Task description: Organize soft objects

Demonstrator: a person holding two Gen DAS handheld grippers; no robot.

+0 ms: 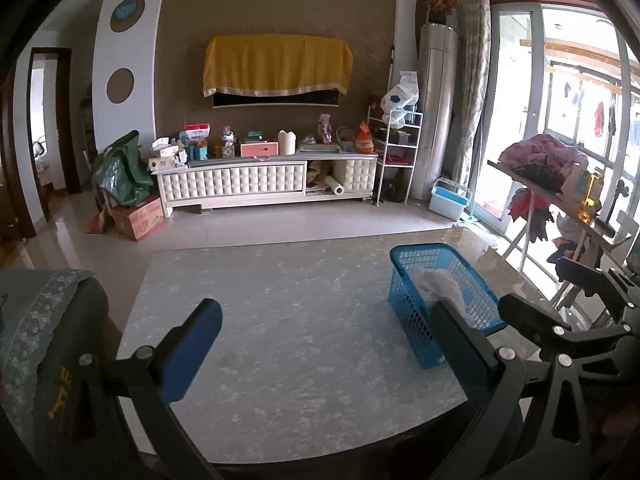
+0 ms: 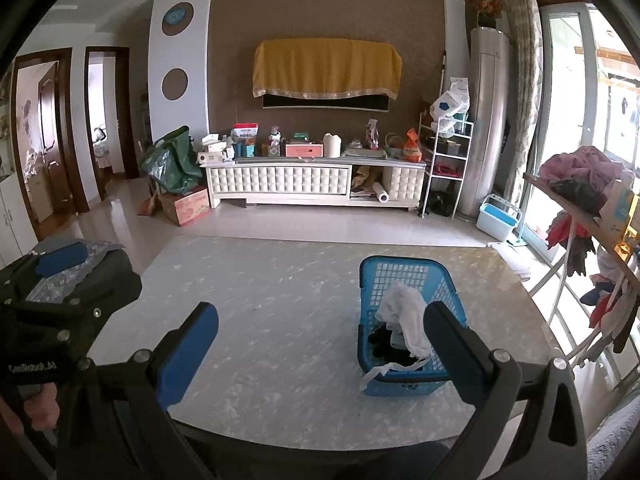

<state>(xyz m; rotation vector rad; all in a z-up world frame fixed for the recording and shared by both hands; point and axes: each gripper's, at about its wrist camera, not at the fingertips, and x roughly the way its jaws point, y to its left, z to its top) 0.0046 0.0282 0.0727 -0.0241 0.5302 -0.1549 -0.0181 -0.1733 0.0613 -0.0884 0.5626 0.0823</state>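
A blue plastic basket (image 2: 374, 276) stands on the right part of the marble table (image 2: 280, 300). It holds a white cloth (image 2: 402, 312) and dark cloth (image 2: 384, 340). It also shows in the left wrist view (image 1: 404, 300), with white cloth (image 1: 438, 284) inside. My right gripper (image 2: 320, 340) is open and empty above the table's near edge, left of the basket. My left gripper (image 1: 324, 340) is open and empty, held over the table's near left part. The other gripper shows at the right edge of the left wrist view (image 1: 568, 320).
A patterned grey cushion (image 1: 36, 320) lies at the table's left edge. A rack with piled clothes (image 2: 580, 176) stands right of the table by the window. A TV cabinet (image 2: 316, 180), boxes and a green bag (image 2: 172, 164) line the far wall.
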